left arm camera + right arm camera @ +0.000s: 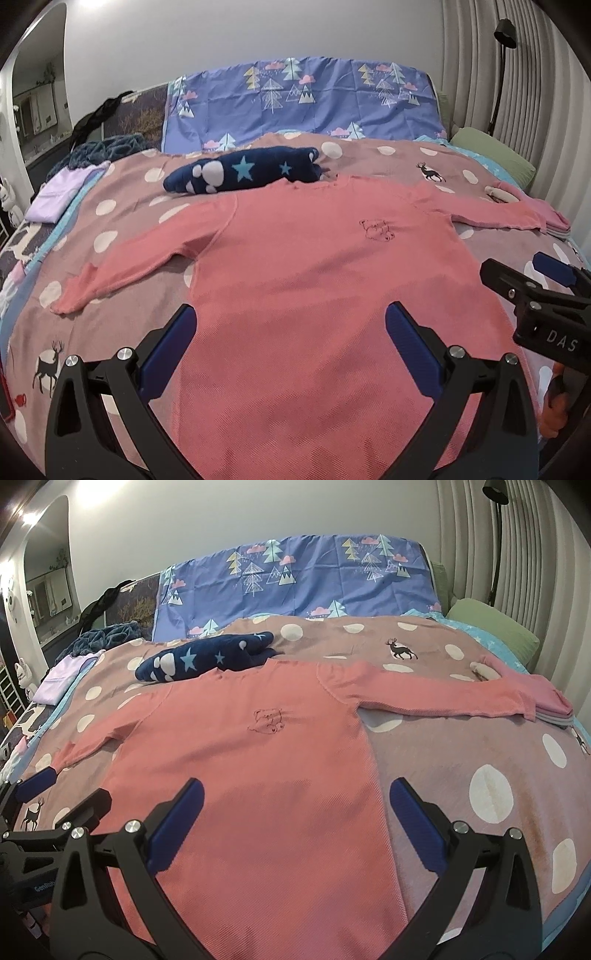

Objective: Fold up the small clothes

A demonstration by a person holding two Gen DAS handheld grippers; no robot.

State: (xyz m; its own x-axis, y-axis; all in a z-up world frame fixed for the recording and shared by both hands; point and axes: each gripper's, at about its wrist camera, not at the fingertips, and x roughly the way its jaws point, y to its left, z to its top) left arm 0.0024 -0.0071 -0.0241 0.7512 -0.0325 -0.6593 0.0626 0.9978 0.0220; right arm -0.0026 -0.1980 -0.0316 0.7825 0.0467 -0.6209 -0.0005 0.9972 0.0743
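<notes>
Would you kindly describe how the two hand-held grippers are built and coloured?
Each hand-held gripper, left and right, has black plastic triangulated arms with cut-outs, silver round bolt heads, and blue ribbed fingertip pads. White lettering "DAS" marks the right one's body.

I see polka-dot deer bedspread point(369, 155), purple tree-print pillowcase point(295, 96) against wall, green pillow point(491, 151) far right, black floor lamp point(502, 55).
</notes>
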